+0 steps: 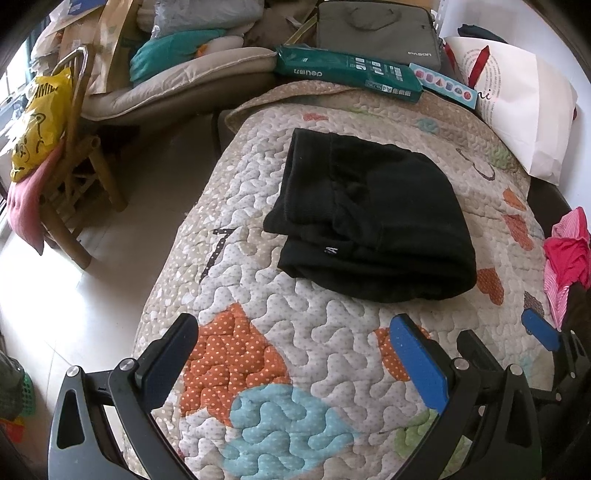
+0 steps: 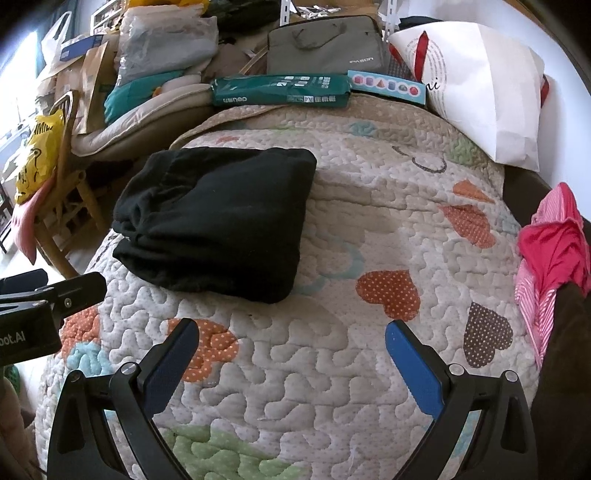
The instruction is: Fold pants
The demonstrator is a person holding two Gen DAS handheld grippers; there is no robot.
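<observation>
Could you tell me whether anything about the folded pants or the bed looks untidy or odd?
The black pants lie folded in a compact bundle on the quilt, layers slightly uneven at the near-left corner. The only untidy thing is a crumpled pink garment heaped at the bed's right edge. Both tongs are open and empty.

Daylight falls on a pale tiled floor [image 1: 122, 206] beside a wooden chair [image 1: 79, 177] and white wall [image 2: 565, 122].

A quilt [image 1: 332, 332] covers the bed. At twelve o'clock lie a green packet [image 1: 347, 74] and grey bag [image 1: 380, 33]; pink clothes [image 1: 569, 254] at three.
</observation>
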